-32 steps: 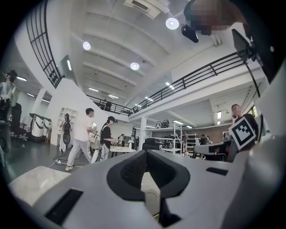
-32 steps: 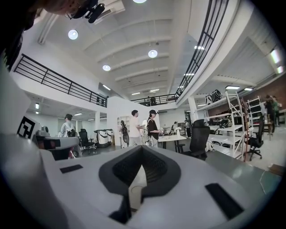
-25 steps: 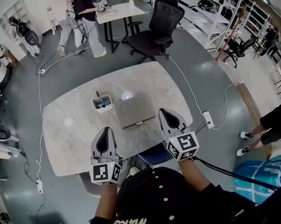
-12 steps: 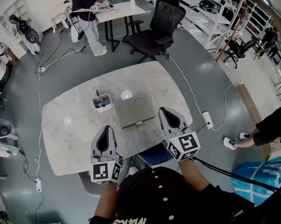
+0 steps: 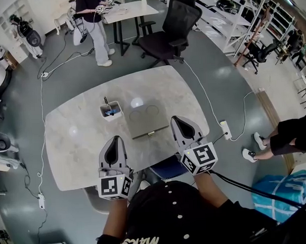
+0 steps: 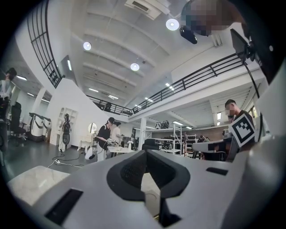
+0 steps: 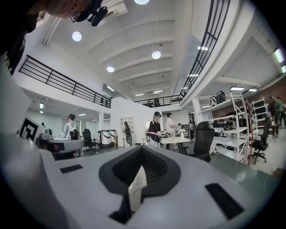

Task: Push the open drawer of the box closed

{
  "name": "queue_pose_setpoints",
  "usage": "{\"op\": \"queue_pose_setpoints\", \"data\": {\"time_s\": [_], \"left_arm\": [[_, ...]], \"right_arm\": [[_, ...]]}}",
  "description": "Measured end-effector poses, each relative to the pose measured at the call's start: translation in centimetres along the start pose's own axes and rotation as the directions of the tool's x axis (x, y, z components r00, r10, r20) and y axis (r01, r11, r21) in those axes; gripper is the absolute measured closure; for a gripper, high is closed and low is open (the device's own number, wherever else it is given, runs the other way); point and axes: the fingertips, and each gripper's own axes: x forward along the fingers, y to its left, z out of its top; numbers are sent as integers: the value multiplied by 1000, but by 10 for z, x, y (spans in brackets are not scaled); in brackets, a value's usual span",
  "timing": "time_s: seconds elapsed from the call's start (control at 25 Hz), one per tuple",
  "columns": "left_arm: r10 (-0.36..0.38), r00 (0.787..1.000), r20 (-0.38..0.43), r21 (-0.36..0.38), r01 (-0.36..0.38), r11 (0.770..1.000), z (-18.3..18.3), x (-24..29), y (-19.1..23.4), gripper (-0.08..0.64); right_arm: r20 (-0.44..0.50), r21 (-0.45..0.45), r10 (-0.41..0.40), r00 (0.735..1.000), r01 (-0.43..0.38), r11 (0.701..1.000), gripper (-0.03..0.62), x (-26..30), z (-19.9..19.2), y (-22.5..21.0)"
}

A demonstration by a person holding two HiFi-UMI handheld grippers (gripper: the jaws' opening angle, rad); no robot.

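Seen from above: a flat grey box lies near the middle of a pale marble table, its drawer front and small brass handle facing me; how far the drawer stands out I cannot tell from here. I judge the box light and stiff, likely to slide on the smooth tabletop if shoved hard; I would press flat and square on the drawer front beside the handle, perhaps steadying the far side. My left gripper and right gripper hover over the near table edge, one on either side of the box, touching nothing; both have their jaws closed together and empty. Just left of the box stands a small white square cup holding a dark pen and something blue; the drawer's contents are hidden.
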Motion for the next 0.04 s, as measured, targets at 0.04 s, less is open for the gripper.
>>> {"op": "queue_pose_setpoints", "data": {"time_s": [0.04], "left_arm": [[0, 1000, -2, -1, 0, 1000, -1, 0, 0, 540]], "right_arm": [[-1, 0, 2, 1000, -2, 1000, 595, 0, -1, 1]]}}
